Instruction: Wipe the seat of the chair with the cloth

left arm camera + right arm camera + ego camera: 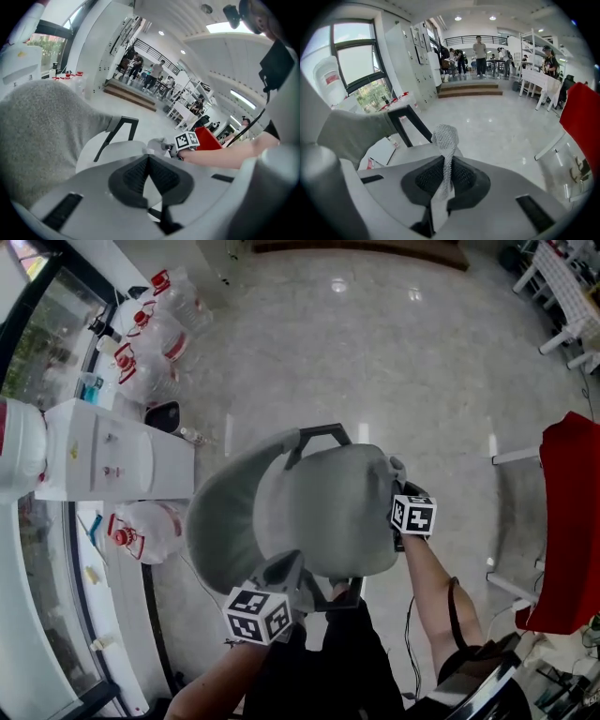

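The chair's pale grey seat (328, 512) lies below me, its grey backrest (220, 521) to the left and a black armrest (323, 434) at the far side. My right gripper (399, 486) is at the seat's right edge, shut on a white-grey mesh cloth (445, 140). The cloth's free end sticks up out of the jaws over the seat (417, 152). The left gripper (289, 570) hovers at the seat's near edge. Its dark pads (133, 176) meet at the tips with nothing between them. From there the cloth (157, 145) and the right gripper's marker cube (187, 139) show across the seat (112, 152).
A white water dispenser (112, 451) and several water jugs (150, 334) stand to the left by the window. A red chair (567, 521) is at the right. Polished floor (422, 352) spreads beyond the chair. People stand far off near steps (471, 89).
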The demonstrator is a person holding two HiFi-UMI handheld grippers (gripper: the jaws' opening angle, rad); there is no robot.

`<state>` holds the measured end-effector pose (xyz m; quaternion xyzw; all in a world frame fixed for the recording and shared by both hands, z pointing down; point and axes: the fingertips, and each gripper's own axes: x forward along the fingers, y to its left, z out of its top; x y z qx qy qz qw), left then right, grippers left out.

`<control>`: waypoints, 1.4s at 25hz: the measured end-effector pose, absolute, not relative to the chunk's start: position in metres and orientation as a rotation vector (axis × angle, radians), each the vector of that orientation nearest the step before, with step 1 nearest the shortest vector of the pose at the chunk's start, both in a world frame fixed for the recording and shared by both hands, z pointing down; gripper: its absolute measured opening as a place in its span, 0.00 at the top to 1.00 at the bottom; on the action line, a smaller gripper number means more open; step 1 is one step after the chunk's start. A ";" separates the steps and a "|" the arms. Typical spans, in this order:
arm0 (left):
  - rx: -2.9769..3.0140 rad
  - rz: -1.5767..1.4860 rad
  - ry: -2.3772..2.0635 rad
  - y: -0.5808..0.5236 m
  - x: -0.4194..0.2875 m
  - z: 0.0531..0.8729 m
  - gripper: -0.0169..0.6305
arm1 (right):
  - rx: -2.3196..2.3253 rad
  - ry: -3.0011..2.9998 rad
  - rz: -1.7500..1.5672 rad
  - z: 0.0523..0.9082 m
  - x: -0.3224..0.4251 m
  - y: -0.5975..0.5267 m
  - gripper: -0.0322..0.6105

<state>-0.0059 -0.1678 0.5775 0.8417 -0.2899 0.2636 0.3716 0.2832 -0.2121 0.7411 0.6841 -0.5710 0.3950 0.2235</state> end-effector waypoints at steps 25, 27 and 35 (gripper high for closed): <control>2.580 0.330 -0.497 -0.140 -0.098 0.371 0.96 | 2.099 -2.006 0.615 0.399 0.127 -0.174 0.90; 2.597 0.289 -0.509 -0.141 -0.103 0.355 0.96 | 2.111 -2.028 0.580 0.378 0.123 -0.166 0.90; 2.669 0.207 -0.531 -0.149 -0.137 0.309 0.96 | 2.189 -2.073 0.528 0.317 0.102 -0.138 0.90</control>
